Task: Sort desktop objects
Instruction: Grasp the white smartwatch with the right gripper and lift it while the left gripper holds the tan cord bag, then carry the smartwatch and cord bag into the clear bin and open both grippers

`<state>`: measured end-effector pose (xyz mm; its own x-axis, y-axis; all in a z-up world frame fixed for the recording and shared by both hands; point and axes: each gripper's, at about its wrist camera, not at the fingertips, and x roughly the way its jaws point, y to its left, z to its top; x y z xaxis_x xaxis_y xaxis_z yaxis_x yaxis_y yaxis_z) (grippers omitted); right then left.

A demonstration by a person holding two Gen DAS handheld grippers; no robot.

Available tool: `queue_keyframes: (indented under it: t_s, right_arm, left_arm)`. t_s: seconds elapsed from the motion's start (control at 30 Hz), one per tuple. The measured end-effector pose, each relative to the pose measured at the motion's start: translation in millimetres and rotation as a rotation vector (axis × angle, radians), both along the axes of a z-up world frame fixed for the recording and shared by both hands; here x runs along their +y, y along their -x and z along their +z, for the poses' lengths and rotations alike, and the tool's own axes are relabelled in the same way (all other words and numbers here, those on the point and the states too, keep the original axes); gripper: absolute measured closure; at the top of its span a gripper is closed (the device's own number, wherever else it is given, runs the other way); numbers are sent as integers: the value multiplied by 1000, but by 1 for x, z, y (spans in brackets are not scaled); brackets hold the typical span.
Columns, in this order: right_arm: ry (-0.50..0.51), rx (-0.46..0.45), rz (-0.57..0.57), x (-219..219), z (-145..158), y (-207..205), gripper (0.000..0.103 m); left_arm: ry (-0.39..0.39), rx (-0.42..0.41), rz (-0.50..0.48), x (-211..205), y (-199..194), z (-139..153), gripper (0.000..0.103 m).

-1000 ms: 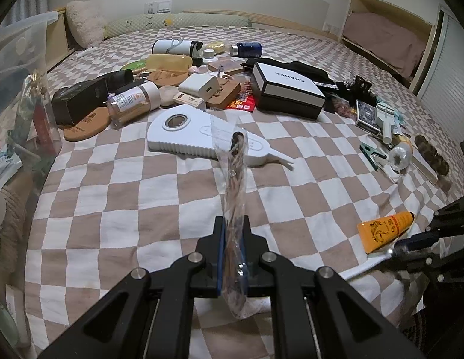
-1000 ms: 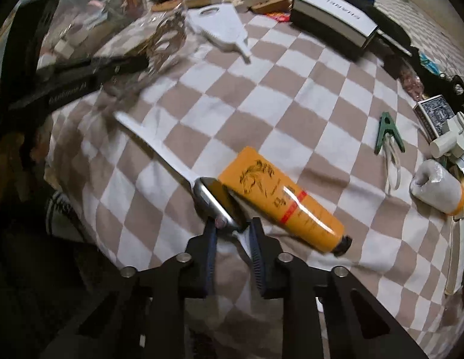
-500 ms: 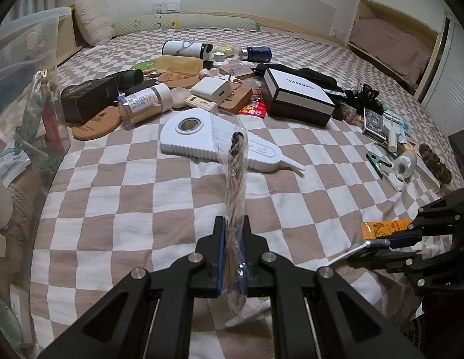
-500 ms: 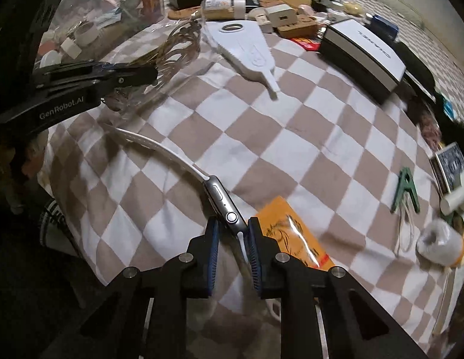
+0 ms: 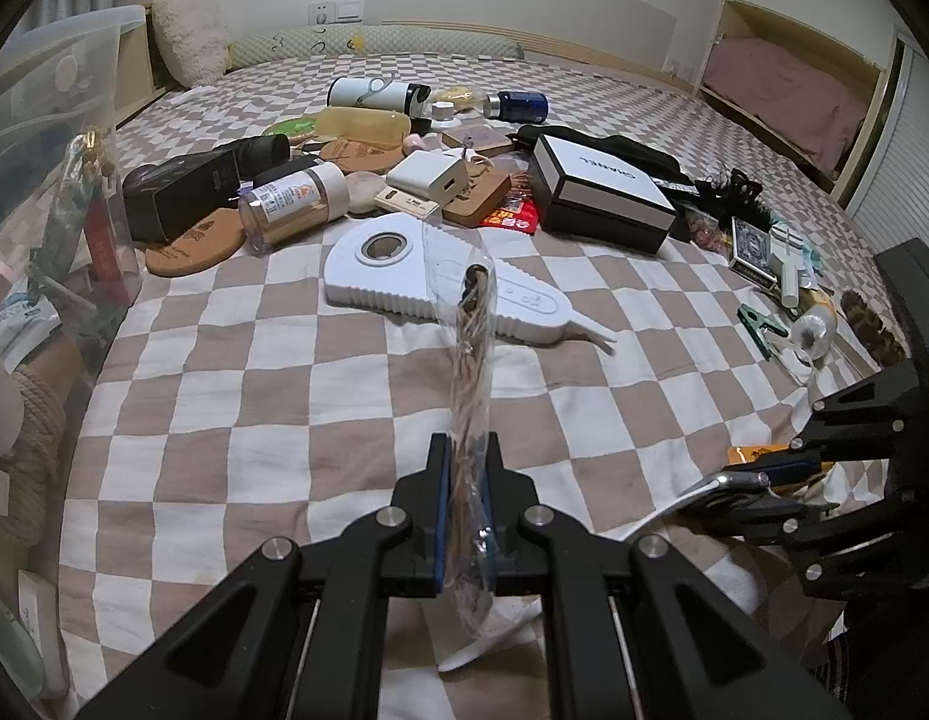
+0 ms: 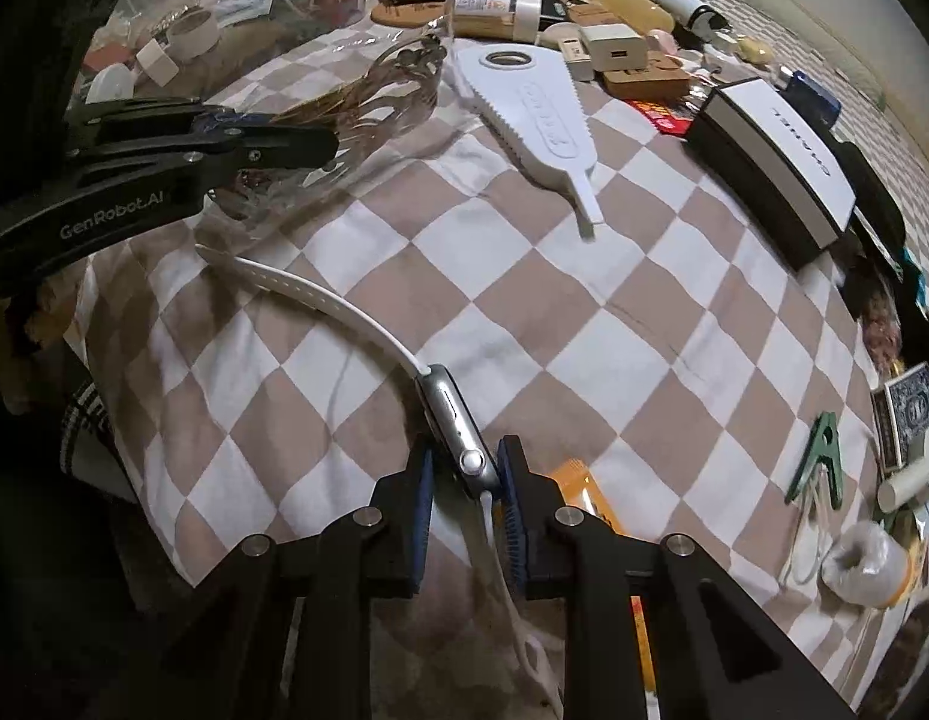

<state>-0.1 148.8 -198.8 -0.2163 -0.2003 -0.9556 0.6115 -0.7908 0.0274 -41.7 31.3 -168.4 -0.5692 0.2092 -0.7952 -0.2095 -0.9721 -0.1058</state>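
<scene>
Since a second ago, my right gripper [image 6: 463,480] has lifted the silver smartwatch with white rubber strap [image 6: 449,420] off the checked brown-and-white bedspread [image 5: 296,396]; the orange squeeze tube [image 6: 575,480] beside it then now lies largely hidden beneath the jaws. My left gripper [image 5: 466,468] has held its load throughout.

Findings, right wrist view: the blue-padded fingers [image 6: 422,480] are narrow, clamped across the watch case near its crown. The forward strap runs toward 10 o'clock and sags to the cloth; the rear strap hangs between the jaws toward 6 o'clock. Gripping the rigid case rather than the limp strap gives a firm hold. The tool is pitched down over the near edge of the bed.

Findings, left wrist view: its fingers are closed narrowly on a clear plastic sleeve holding a brown braided item [image 5: 471,354], which stands edge-on toward 12 o'clock. I judge the contents a cord or bracelet; the glare prevents certainty. The tool is level and held clear of the bedspread.

At 9 o'clock stands a clear plastic storage bin [image 5: 56,138], already holding small goods; it is probably the destination. A white serrated plastic tool [image 5: 440,288] and a black-and-white gift box [image 5: 602,192] lie unsorted toward 12 o'clock.
</scene>
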Motion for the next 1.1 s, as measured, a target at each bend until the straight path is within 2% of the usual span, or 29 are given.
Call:
queue_keyframes:
  t_s: [0.23,0.4,0.5,0.63,0.8,1.1]
  right_arm:
    - [27,13,-41,-4,-1,3,83]
    - [62,18,-138,5,7,4,87]
    - [107,17,-206,13,20,7,89]
    - [159,53,-275,21,45,11,90]
    - [225,85,-342,28,72,18,90]
    - [325,211,-338,10,138,23,90]
  left_arm:
    - [1,7,-3,0,1,3,94]
    - [-13,36,-9,-1,0,14,94]
    - [-28,48,-24,-1,-2,23,94]
    - [-12,106,-42,3,-7,42,94]
    - [-15,158,-19,-3,-10,70,94]
    - [8,267,65,-25,-14,130,94]
